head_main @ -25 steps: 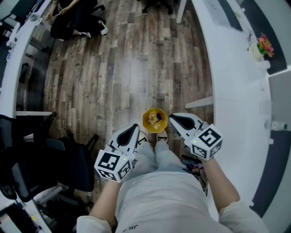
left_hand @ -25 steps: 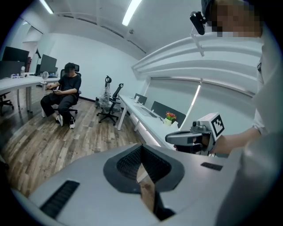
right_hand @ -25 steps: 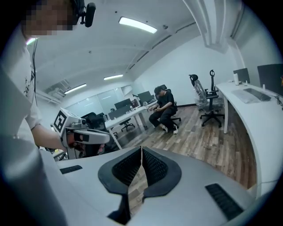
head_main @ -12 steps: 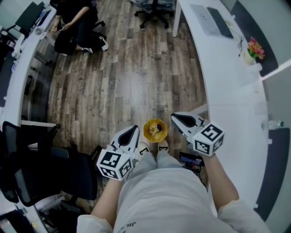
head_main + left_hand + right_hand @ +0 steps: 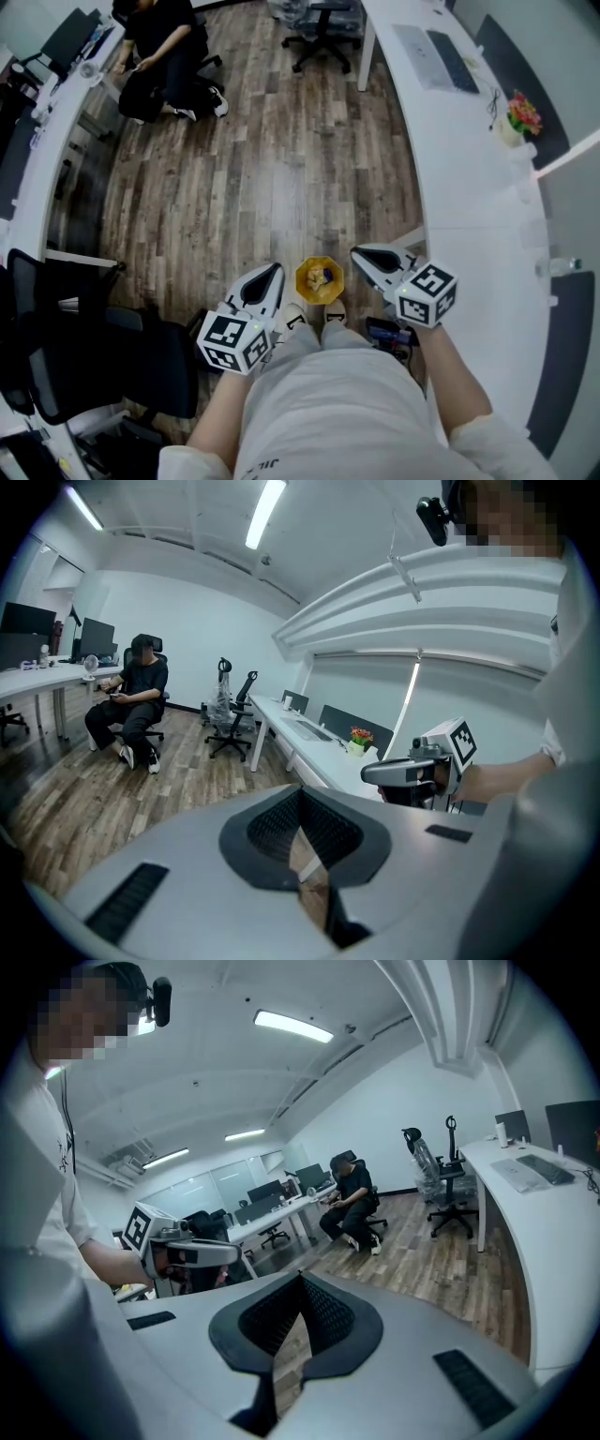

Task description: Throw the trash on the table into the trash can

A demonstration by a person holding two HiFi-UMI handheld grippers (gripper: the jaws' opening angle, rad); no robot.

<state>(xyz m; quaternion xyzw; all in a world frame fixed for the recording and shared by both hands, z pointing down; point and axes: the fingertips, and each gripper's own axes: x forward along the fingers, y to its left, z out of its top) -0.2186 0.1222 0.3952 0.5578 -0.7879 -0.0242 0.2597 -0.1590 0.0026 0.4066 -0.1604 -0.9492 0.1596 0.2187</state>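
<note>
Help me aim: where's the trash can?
Head view, lower centre: the yellow trash can stands on the floor between the left gripper and right gripper, just beyond the shoes.

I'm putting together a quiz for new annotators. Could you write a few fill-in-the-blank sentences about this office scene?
1. The trash can on the wooden floor is ____ in colour.
2. It stands between the left gripper and the right gripper, whose jaws are both ____ with nothing in them.
3. The flowers stand on the white ____ at the right of the head view.
Missing words: yellow; shut; desk.
</note>
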